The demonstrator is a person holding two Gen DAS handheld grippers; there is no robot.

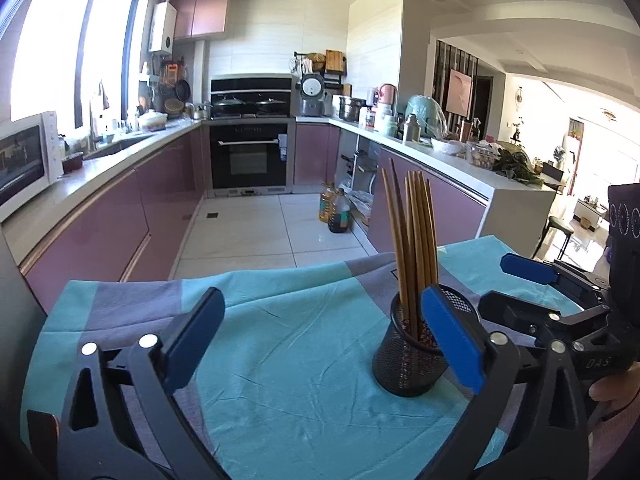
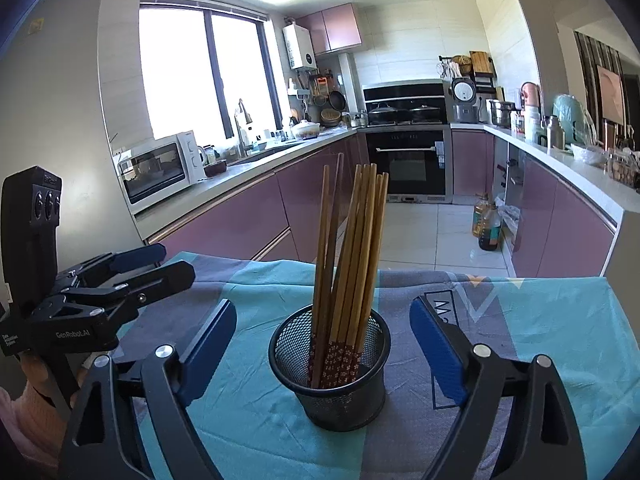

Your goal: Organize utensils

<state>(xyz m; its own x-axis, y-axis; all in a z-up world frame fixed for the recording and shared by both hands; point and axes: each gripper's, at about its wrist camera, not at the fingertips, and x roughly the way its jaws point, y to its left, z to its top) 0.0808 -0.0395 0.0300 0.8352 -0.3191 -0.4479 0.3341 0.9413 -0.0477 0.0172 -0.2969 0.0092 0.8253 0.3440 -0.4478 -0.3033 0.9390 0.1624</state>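
A black mesh cup [image 2: 328, 376] stands on a table with a teal and grey cloth [image 2: 540, 320]. Several wooden chopsticks [image 2: 352, 248] stand upright in it. My right gripper [image 2: 324, 332] is open, its blue pads on either side of the cup, not touching it. In the left wrist view the cup [image 1: 408, 356] with chopsticks [image 1: 412, 240] sits right of centre, partly behind my left gripper's right finger. My left gripper [image 1: 320, 320] is open and empty over the cloth [image 1: 280, 340]. Each gripper shows in the other's view: the right [image 1: 516, 284], the left [image 2: 160, 260].
Beyond the table's far edge is a kitchen with purple cabinets, a black oven [image 2: 406, 160] and a white microwave [image 2: 160, 168] on the left counter. Oil bottles [image 2: 486, 224] stand on the tiled floor. The right counter [image 1: 460, 152] is crowded with pots and containers.
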